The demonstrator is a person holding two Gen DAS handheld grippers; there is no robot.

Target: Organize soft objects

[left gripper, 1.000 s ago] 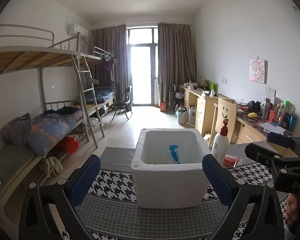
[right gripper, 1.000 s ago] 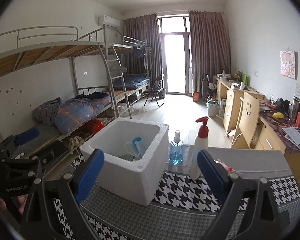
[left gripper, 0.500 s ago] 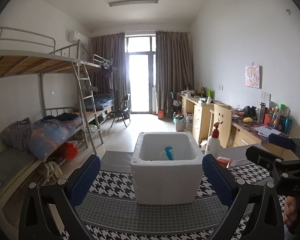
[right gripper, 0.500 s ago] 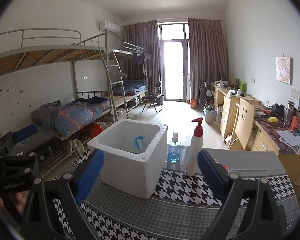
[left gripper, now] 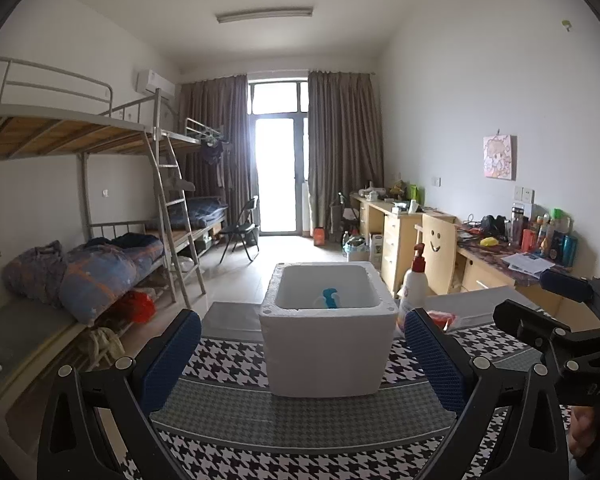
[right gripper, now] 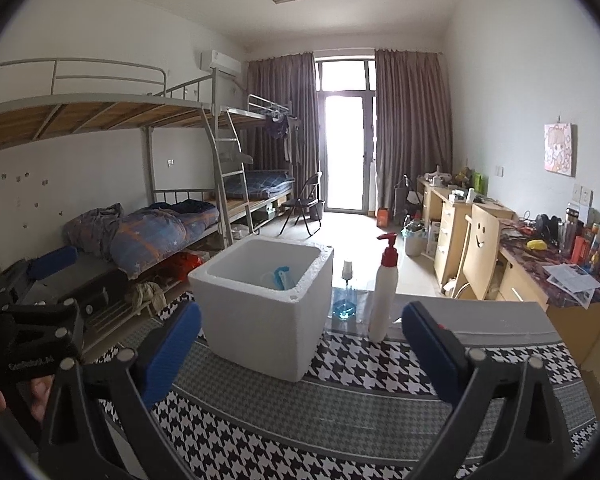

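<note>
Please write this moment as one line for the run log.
left gripper: open, empty | right gripper: jaws opening, empty | foam box: on houndstooth mat, blue item inside | pump bottle: upright beside box

A pump bottle (right gripper: 383,292) and blue spray bottle (right gripper: 345,295) stood on the houndstooth cloth (right gripper: 340,408); bunk beds (right gripper: 100,152) lined one wall, desks (right gripper: 456,216) the other.

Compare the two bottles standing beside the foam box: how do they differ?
The pump bottle is tall, opaque white, with a red pump head; the spray bottle is shorter, see-through, with blue liquid low inside and a pale cap. The pump bottle stands nearer the camera on the right; the spray bottle sits further back, closer to the foam box. Both stand upright on the table, outside the box, untouched by either claw.
</note>
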